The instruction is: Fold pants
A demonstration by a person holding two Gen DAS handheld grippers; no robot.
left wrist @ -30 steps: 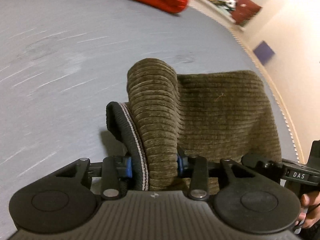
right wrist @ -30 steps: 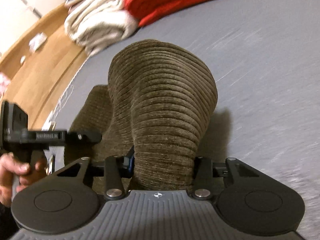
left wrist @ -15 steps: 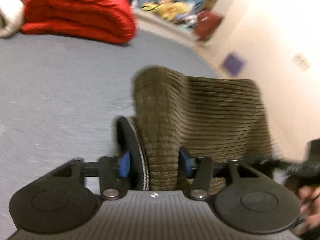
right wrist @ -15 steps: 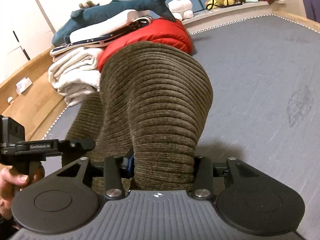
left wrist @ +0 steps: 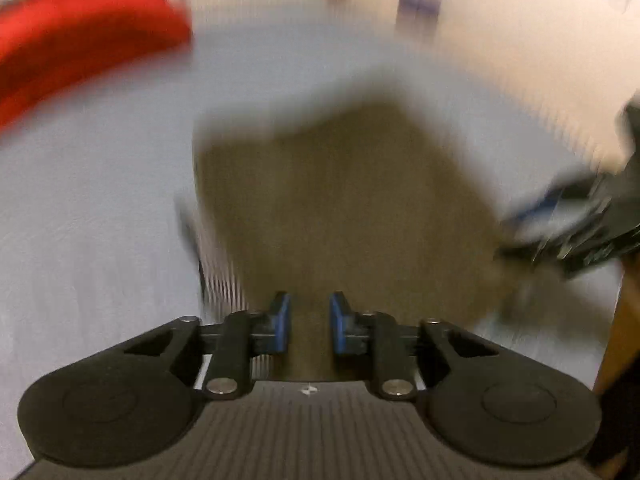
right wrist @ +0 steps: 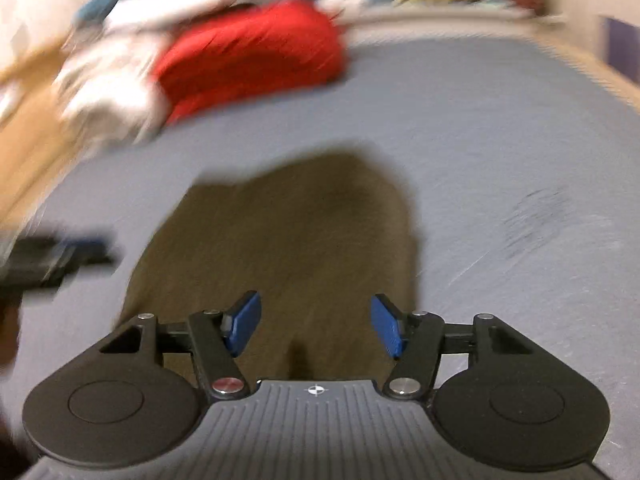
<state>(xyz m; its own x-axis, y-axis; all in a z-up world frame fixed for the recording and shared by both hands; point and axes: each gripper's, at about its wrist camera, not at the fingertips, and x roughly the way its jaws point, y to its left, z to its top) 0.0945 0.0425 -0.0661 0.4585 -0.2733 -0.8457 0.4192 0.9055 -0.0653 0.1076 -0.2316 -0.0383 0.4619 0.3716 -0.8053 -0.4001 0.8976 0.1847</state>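
The pants (right wrist: 276, 240) lie folded on the grey bed (right wrist: 500, 128), directly ahead of and below both grippers. The right gripper (right wrist: 316, 330) is opening, jaws wide apart, nothing between the pads. The left gripper (left wrist: 310, 322) is closing, a narrow gap remaining; heavy blur leaves it unclear whether cloth sits between its pads, though it appears released. The bundle's long axis cannot be read. Beyond it, a red blanket (right wrist: 256, 52) lies well apart.
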